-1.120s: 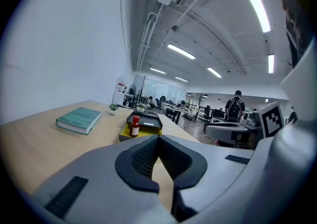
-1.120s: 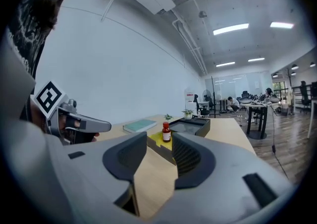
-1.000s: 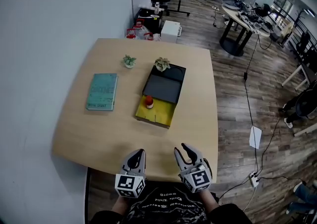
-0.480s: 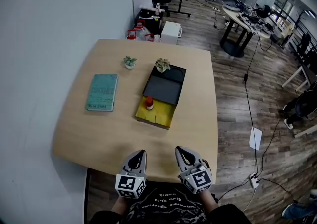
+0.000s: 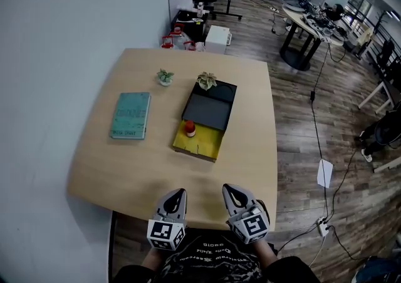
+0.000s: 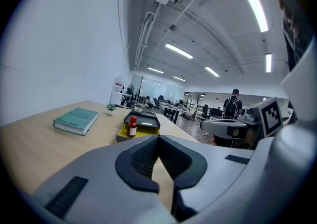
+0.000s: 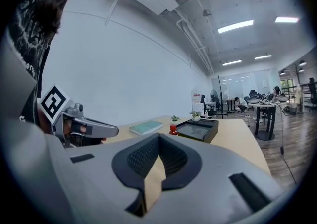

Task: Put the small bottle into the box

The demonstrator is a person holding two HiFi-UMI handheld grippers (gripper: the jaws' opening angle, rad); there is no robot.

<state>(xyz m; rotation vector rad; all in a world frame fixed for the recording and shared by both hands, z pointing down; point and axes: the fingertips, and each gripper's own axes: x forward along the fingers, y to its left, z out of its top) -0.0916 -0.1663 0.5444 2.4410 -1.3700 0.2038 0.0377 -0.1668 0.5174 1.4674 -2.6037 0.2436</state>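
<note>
The small bottle (image 5: 188,128), brown with a red cap, stands upright in the yellow open part of the box (image 5: 203,144), beside the black lid (image 5: 208,111). In the left gripper view the bottle (image 6: 132,126) and the box (image 6: 144,121) lie far ahead. The right gripper view shows the bottle (image 7: 173,129) left of the box (image 7: 199,130). Both grippers hover side by side at the table's near edge, well short of the box. My left gripper (image 5: 176,196) is shut and holds nothing. My right gripper (image 5: 231,194) is also shut and holds nothing.
A teal book (image 5: 131,114) lies left of the box. Two small potted plants (image 5: 165,76) (image 5: 206,80) stand behind it. The wooden table (image 5: 244,150) ends at a wall on the left. Office desks, cables and seated people fill the floor to the right and behind.
The right gripper's jaws, spread a second ago, have come together with nothing between them. Neither hand has shifted; the bottle and box are unmoved.
</note>
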